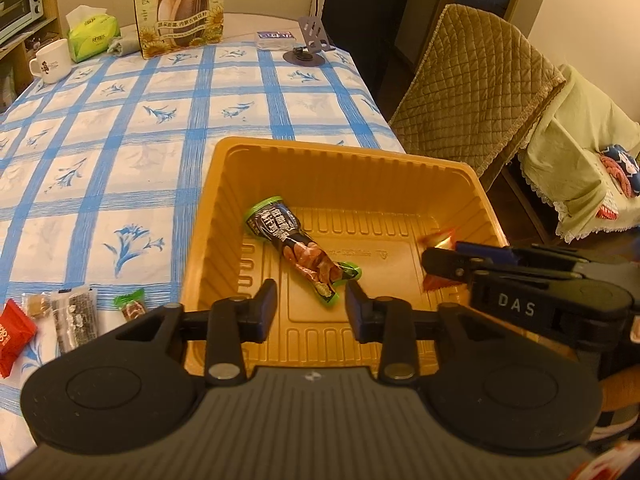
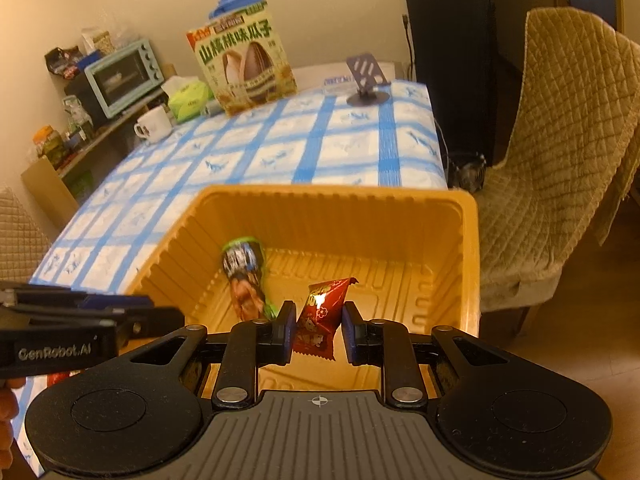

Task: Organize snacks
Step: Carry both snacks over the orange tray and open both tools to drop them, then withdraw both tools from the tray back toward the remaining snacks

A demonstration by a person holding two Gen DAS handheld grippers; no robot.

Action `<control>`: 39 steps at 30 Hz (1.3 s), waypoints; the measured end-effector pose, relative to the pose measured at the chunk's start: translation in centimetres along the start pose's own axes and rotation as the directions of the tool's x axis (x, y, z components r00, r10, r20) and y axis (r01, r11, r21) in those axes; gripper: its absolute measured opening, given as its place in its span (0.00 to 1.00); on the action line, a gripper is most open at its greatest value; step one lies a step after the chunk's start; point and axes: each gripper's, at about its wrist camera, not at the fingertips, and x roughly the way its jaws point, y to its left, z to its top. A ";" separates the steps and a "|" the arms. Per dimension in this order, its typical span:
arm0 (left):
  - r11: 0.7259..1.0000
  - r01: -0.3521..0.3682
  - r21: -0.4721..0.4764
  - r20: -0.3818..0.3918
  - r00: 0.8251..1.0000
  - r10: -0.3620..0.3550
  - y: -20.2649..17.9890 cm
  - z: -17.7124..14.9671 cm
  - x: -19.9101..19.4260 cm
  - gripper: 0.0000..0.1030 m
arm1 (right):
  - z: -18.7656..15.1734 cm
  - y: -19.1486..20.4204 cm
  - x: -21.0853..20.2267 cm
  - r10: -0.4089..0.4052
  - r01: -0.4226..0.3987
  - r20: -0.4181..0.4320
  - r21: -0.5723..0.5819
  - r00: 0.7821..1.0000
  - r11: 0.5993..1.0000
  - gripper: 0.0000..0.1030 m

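Loose snacks [image 1: 60,320] lie on the checked tablecloth [image 1: 120,160] left of the orange tray [image 1: 344,168], where the left gripper [image 1: 310,308] hangs open over a dark packet [image 1: 298,252] and the right gripper [image 2: 318,330], parted, flanks a red packet [image 2: 320,316].

Left claw [image 1: 311,307] parted, empty; right claw [image 2: 316,330] parted, both angled downward

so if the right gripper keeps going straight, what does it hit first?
Likely the red packet between the right gripper's open jaws, then the tray floor; depth is unclear.
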 end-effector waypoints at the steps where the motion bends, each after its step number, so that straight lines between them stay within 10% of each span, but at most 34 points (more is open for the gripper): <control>1: 1.000 0.002 0.001 0.005 1.000 -0.002 0.1 -0.1 -0.2 0.36 | 0.0 0.1 -0.1 -0.007 0.007 0.011 0.000 1.000 1.000 0.62; 39: 0.999 -0.049 -0.006 0.037 0.998 0.049 11.7 -10.7 -11.9 0.55 | -7.9 7.6 -8.5 0.077 -0.079 0.027 0.057 0.997 0.995 0.70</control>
